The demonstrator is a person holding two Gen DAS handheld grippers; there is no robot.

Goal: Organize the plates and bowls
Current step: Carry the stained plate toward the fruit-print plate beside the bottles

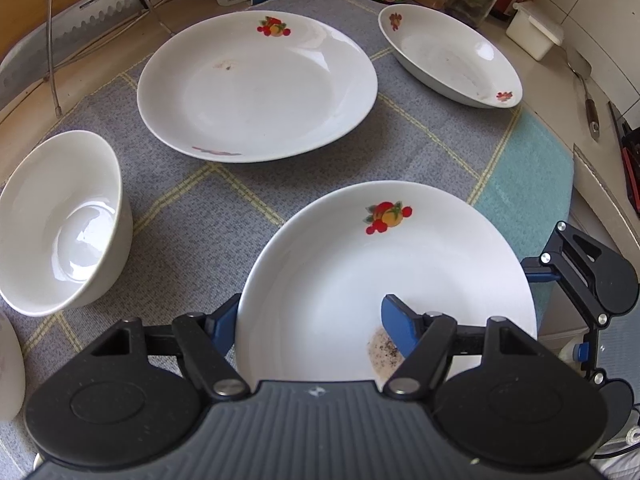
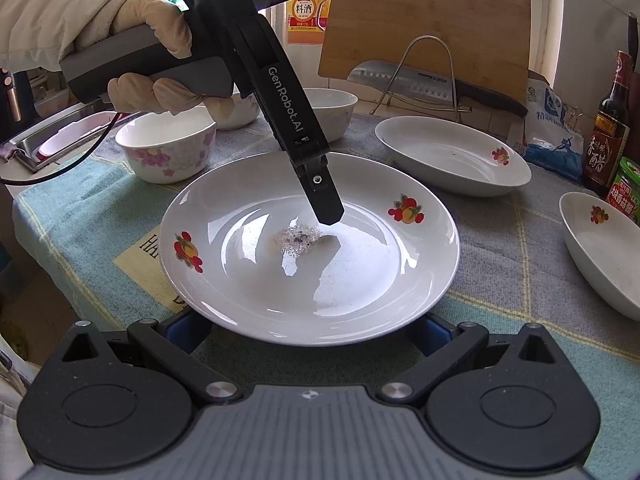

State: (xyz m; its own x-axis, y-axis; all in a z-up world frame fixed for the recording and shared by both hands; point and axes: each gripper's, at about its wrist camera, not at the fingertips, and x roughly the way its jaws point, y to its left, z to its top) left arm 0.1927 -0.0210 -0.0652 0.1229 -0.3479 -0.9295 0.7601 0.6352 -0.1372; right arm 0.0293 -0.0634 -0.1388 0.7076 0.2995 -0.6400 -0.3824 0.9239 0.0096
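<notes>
Your left gripper [image 1: 312,320] sits spread astride the 6 o'clock rim of the near plate [image 1: 400,256] on the desk [image 1: 200,216]; pinch squarely, then lift level toward the far plate [image 1: 256,88] at 12 o'clock.

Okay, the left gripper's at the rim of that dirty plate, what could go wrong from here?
1. The left gripper straddles only one edge of the glossy plate; lifted so, it may tilt and slip out.
2. The right gripper sits low at the opposite rim and might lever it.
3. A swinging plate could strike the white bowl beside it.
</notes>
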